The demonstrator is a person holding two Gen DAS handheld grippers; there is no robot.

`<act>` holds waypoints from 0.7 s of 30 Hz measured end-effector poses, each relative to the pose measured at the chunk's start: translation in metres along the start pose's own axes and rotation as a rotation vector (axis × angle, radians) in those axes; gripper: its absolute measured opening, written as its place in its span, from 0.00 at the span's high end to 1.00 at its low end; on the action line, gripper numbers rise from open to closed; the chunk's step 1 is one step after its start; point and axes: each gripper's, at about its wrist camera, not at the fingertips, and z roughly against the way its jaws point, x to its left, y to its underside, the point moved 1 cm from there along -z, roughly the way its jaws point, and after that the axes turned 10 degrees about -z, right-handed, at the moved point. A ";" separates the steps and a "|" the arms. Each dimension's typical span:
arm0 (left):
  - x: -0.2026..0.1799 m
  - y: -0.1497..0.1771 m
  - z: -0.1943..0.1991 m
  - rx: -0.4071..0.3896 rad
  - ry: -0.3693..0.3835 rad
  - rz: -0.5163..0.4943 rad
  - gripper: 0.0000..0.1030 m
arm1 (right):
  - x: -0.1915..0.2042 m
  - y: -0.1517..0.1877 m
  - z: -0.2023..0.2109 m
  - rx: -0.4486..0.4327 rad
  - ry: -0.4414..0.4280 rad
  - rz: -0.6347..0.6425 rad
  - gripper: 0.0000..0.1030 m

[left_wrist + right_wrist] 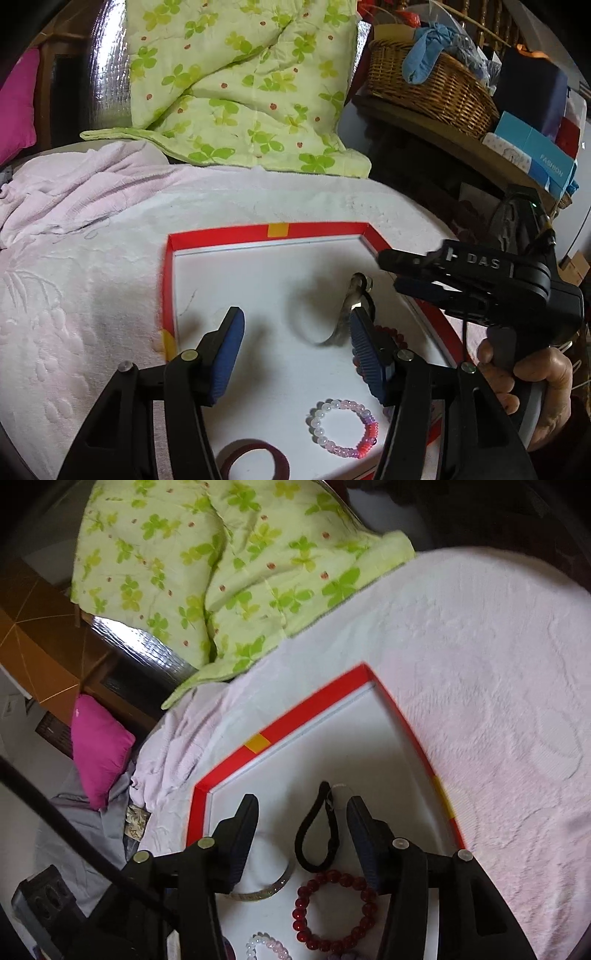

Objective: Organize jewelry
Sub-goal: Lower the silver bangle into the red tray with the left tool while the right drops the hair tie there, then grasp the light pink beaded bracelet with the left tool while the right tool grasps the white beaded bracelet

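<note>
A red-rimmed tray [221, 233] with a white floor lies on a pale pink blanket. On the tray are a pink-and-white bead bracelet [343, 428], a dark red band [255, 461] and a blurred silver bangle [341, 321]. My left gripper [295, 350] hangs open above the tray floor with nothing between its blue pads. My right gripper [303, 840] is open too. A black loop band [314, 834] lies on the tray between its fingers, clear of both pads. Just below are a dark red bead bracelet [332, 912] and the silver bangle [269, 886]. The right gripper [388, 271] reaches in from the right.
A green clover-print quilt [240, 85] is piled behind the tray. At the back right, a wicker basket [436, 85] and boxes [535, 155] sit on a shelf. A magenta cushion [99, 749] lies to the left. A hand [535, 387] holds the right gripper's handle.
</note>
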 end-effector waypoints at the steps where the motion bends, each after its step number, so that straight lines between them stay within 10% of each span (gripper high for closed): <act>1: 0.001 -0.001 0.003 -0.005 -0.004 0.004 0.41 | 0.001 -0.001 0.004 -0.006 -0.002 0.006 0.48; 21: -0.007 0.018 0.060 -0.041 -0.093 -0.014 0.40 | -0.022 0.002 0.104 -0.081 -0.055 -0.030 0.48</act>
